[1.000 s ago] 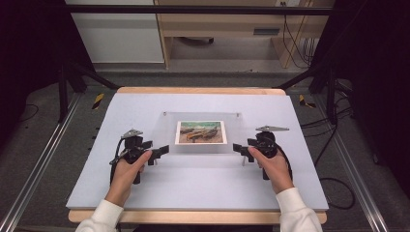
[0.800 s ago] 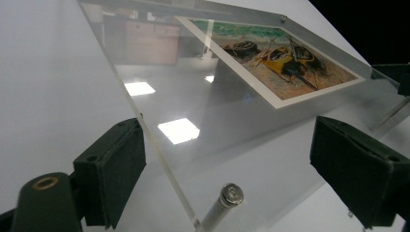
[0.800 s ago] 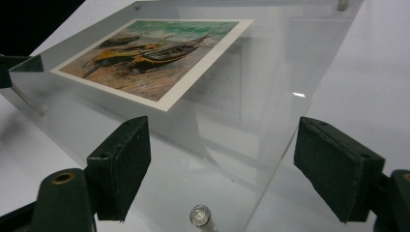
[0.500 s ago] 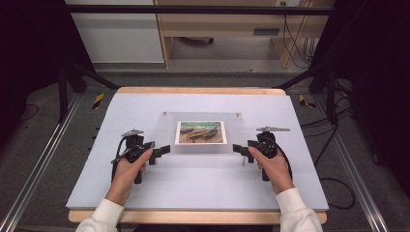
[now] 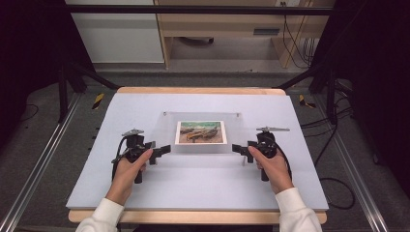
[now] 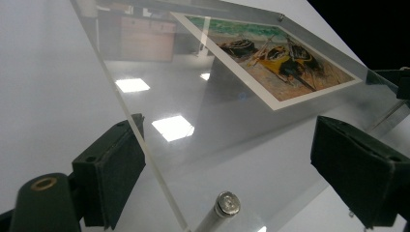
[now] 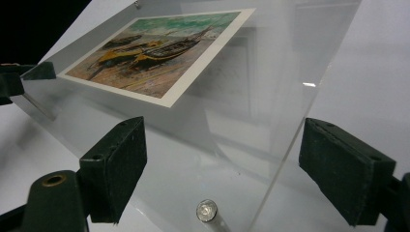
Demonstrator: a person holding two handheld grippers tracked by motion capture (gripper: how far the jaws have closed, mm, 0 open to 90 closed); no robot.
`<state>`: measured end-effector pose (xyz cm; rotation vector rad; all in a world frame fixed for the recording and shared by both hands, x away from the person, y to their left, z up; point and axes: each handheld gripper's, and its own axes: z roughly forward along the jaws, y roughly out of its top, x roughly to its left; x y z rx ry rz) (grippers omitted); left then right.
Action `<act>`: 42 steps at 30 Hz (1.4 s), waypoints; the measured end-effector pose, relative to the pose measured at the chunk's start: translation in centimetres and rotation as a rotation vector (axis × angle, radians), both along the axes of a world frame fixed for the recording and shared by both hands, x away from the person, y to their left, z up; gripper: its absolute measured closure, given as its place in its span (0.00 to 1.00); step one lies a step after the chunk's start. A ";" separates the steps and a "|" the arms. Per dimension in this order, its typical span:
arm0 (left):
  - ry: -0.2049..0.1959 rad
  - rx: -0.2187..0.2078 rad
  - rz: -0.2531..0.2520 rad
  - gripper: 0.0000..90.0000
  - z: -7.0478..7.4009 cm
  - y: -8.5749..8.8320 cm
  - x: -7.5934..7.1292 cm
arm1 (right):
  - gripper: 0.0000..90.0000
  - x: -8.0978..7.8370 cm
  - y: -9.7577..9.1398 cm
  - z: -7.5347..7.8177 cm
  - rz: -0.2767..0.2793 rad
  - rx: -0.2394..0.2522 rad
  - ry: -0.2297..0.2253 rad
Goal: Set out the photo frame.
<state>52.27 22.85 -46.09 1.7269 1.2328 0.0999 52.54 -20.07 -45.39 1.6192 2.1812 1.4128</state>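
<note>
A clear acrylic frame with a print of beached boats lies slightly raised on metal pins at the middle of the table. My left gripper is at its near left corner, jaws open. In the left gripper view the panel's edge and a metal pin run between the pads. My right gripper is at the near right corner. Its jaws have just been opening, and in the right gripper view the panel's corner and a pin lie between the pads, untouched.
The pale board covers a wooden table with bare surface around the frame. Black stand legs and cables flank the table. A desk stands behind it.
</note>
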 end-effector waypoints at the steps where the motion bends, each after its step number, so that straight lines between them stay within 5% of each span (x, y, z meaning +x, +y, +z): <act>1: 0.001 0.000 -0.001 0.13 0.0 0.0 0.0 | 0.19 0.0 0.0 0.0 0.001 0.004 0.002; 19: 0.006 0.005 -0.003 0.13 0.1 -0.1 0.1 | 0.19 0.3 0.2 -0.2 0.006 0.029 0.029; 42: 0.008 0.009 -0.011 0.18 0.2 0.2 0.1 | 0.24 0.3 0.0 -0.1 0.003 0.019 0.005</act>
